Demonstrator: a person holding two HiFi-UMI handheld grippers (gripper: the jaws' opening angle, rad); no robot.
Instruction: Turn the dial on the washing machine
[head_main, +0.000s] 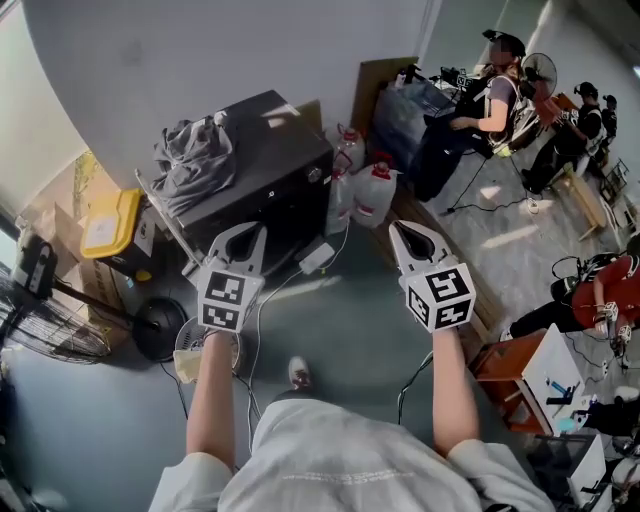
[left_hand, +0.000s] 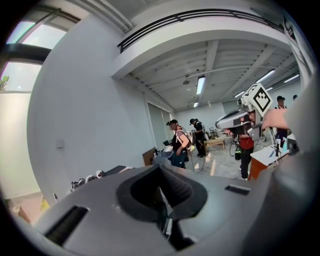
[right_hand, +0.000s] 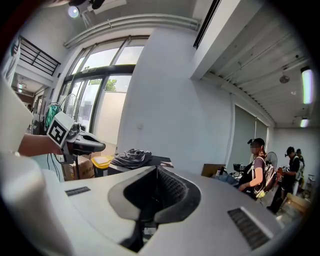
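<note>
Washing machine (head_main: 258, 150) stands beyond left tongs (head_main: 240, 232).

No legible text, brand, number; only square coded markers (head_main: 225, 297) on left gripper (head_main: 238, 235), right gripper (head_main: 408, 232)

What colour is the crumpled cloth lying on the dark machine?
The cloth is grey; clearest in the head view.
</note>
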